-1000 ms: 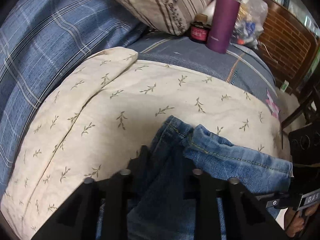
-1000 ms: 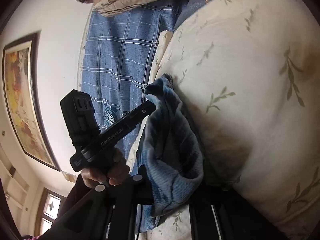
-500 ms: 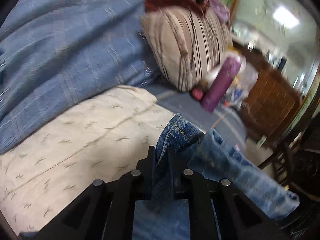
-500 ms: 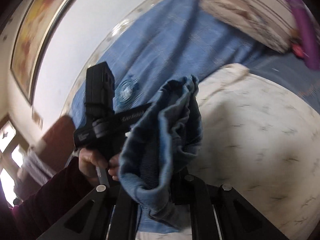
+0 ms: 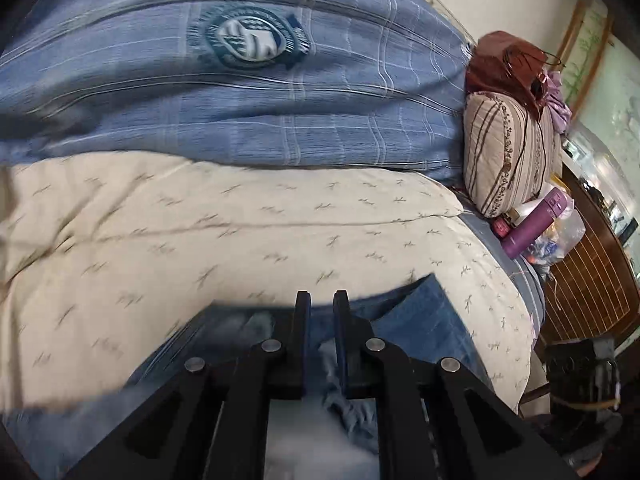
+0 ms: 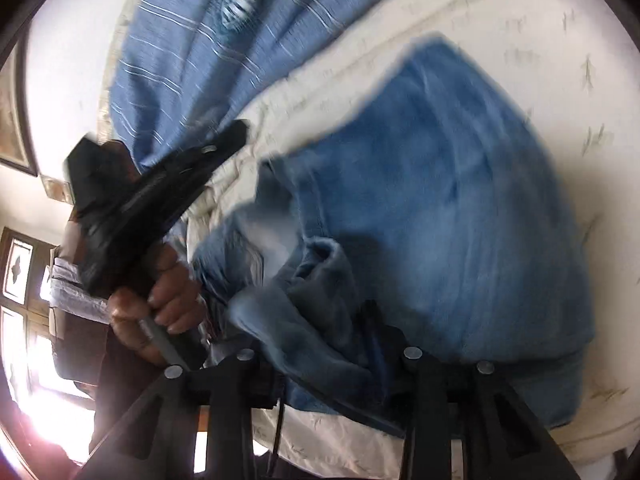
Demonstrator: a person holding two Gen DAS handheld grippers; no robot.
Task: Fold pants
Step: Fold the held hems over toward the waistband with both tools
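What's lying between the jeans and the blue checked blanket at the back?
Only the cream leaf-print quilt: in the left wrist view it stretches bare from the jeans to the blue checked blanket. The right wrist view shows the same cream band.

— What is different on the bed now?

— The jeans (image 6: pixel 460 200), bunched and lifted a second ago, now lie spread across the cream quilt (image 5: pixel 240 240).

— And the grippers?

— The right gripper (image 6: pixel 328 344) has just been opening; denim sits loose between its parted jaws, where before they pinched a fold. The left gripper (image 5: pixel 320 312), seen at 9 o'clock in the right view, is now closed, its tips clear of the cloth.
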